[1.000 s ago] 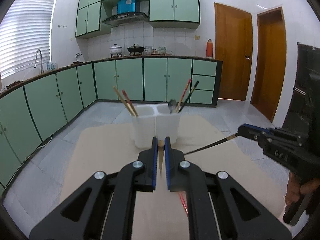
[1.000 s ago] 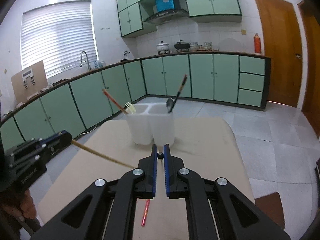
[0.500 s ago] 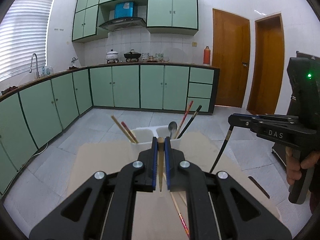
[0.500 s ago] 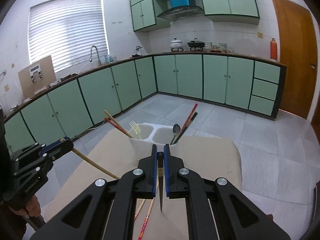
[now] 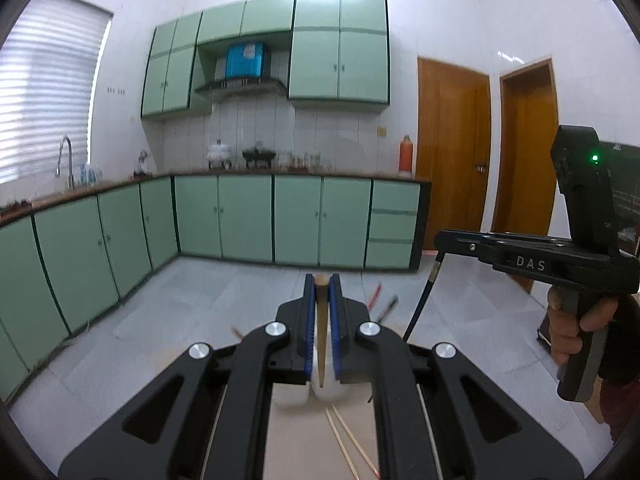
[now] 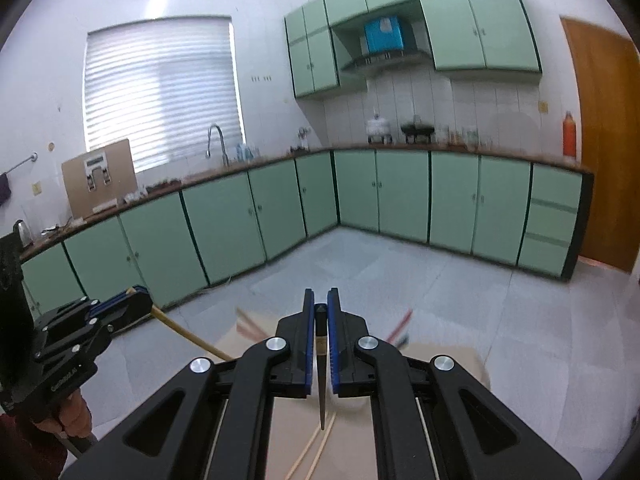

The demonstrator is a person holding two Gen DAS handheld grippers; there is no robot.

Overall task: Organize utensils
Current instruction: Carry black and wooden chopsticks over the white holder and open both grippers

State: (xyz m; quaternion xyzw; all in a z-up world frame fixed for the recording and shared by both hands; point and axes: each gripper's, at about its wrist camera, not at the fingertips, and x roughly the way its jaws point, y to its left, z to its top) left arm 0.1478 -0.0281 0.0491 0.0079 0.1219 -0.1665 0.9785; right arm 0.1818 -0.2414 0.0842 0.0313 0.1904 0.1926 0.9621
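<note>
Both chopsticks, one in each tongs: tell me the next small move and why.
Probably bring both down toward the white holder, tips first. The left tongs clamp a tan chopstick, the right tongs a black chopstick; both hang above the table, holder mostly hidden beneath.

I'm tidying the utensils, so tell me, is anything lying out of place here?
Yes: a few loose pale chopsticks lie crossed on the table instead of standing in the white holder, which is mostly hidden.

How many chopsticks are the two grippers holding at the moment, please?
2: a tan chopstick in the left gripper, a black chopstick in the right gripper. Loose chopsticks lie below, partly hidden.
</note>
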